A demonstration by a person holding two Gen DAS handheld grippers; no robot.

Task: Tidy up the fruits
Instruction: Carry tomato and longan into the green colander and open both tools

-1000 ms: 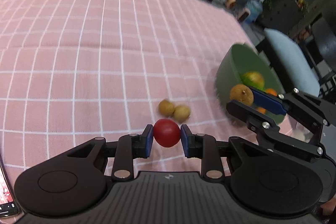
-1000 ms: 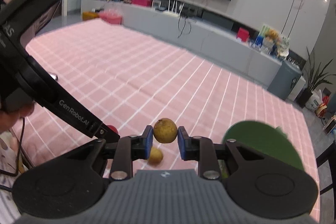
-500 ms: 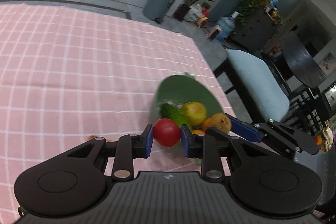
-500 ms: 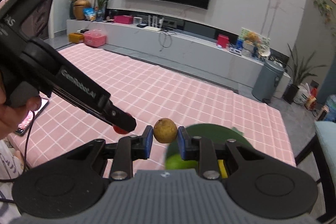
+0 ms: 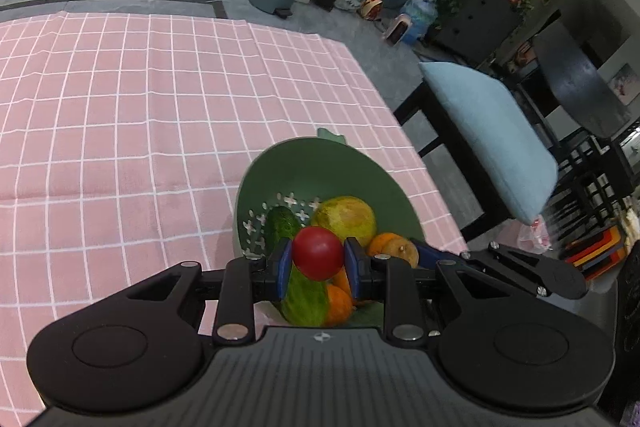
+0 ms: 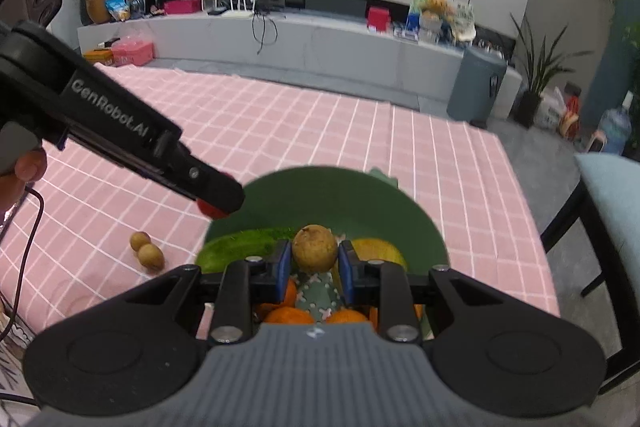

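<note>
left claw (image 5: pixel 318 263) grasping red tomato (image 5: pixel 318 253) above green bowl (image 5: pixel 320 167) | right claw (image 6: pixel 314 265) grasping brown fruit (image 6: pixel 314 247) above bowl | two small brown fruits (image 6: pixel 146 251) on surface left of bowl

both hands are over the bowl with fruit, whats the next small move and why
Probably open the left gripper to drop the red tomato: it hangs over the green bowl, above the cucumber. The right gripper holds its brown fruit over the bowl too.
</note>
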